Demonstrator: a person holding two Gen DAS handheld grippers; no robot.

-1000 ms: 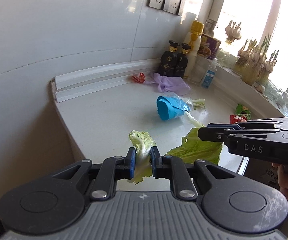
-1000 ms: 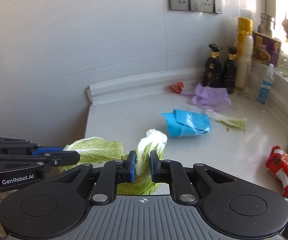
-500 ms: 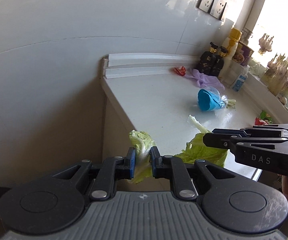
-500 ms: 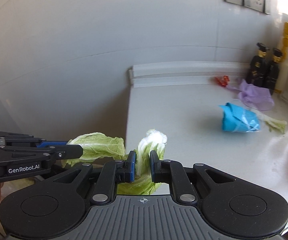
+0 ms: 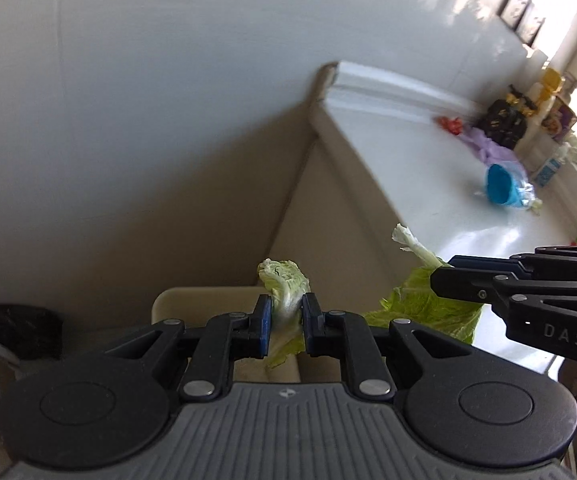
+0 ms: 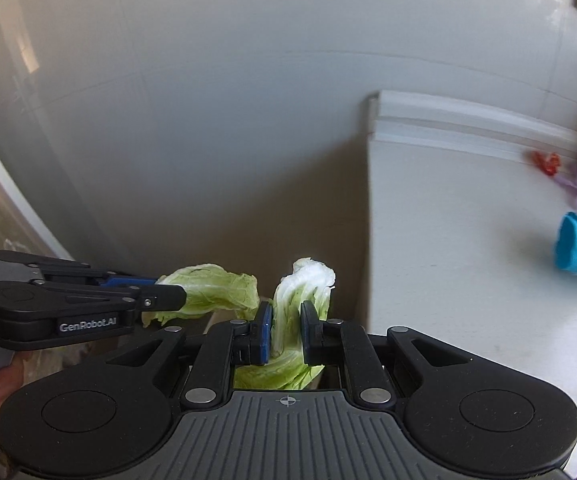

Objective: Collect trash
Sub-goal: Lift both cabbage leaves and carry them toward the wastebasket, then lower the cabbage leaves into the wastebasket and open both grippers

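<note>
My left gripper [image 5: 284, 312] is shut on a green cabbage leaf [image 5: 284, 280] and holds it in the air left of the white counter [image 5: 428, 176], above a beige bin [image 5: 204, 300]. My right gripper [image 6: 284, 322] is shut on a second cabbage leaf [image 6: 306, 284]. In the left wrist view the right gripper [image 5: 452, 280] and its leaf [image 5: 428, 300] show at right. In the right wrist view the left gripper [image 6: 172, 296] and its leaf [image 6: 216, 292] show at left. A blue wrapper [image 5: 502, 190] lies on the counter.
A red scrap [image 5: 450, 124], a purple bag [image 5: 488, 148], dark bottles [image 5: 504, 118] and a small spray bottle [image 5: 550, 166] stand at the counter's far end. A black object [image 5: 16, 336] sits low at left. A grey wall [image 5: 128, 80] is ahead.
Both grippers have swung left off the counter with their cabbage leaves held. The counter edge and wall now fill the views, and the beige bin has come into sight below.
</note>
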